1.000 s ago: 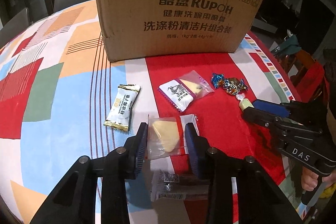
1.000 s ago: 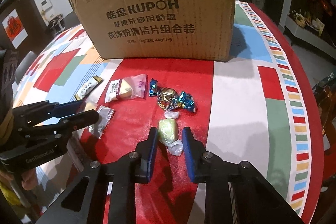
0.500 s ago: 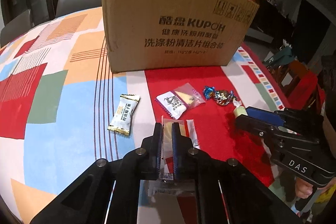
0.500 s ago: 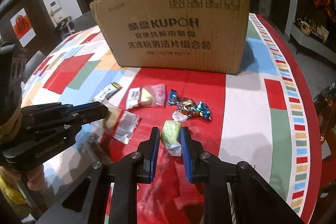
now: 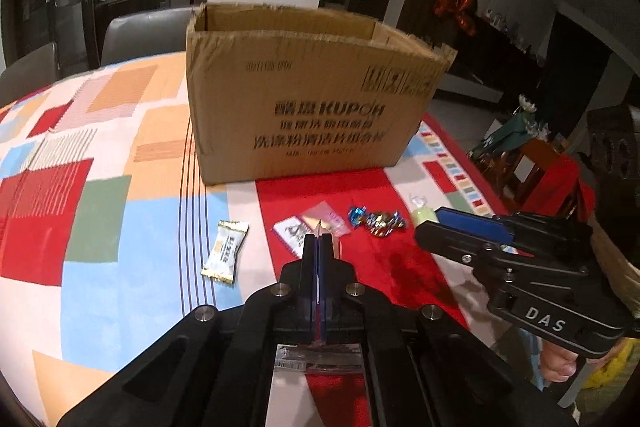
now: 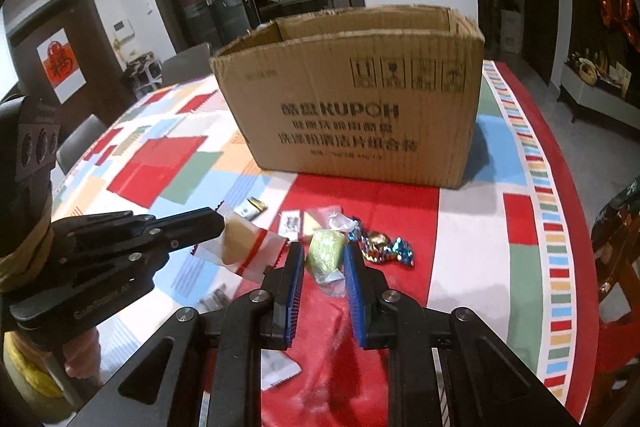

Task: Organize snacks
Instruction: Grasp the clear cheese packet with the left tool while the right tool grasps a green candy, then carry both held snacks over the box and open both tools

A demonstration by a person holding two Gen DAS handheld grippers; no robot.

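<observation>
Right view alone shows left claw [image 6: 218, 227] pinching clear snack packet [image 6: 244, 247].

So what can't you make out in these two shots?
- Box inside: both views sit below the rim, so its front wall hides the contents.
- Small print on box: motion blur, both views.
- Packet in left gripper: left view shows only its edge.
- Packet under left gripper: mostly covered, label unreadable.
- Green candy in right gripper: wrapper text too small.

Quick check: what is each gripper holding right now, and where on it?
Left gripper pinches the clear cake packet by one edge. Right gripper clamps the green wrapped candy across its middle.
</observation>
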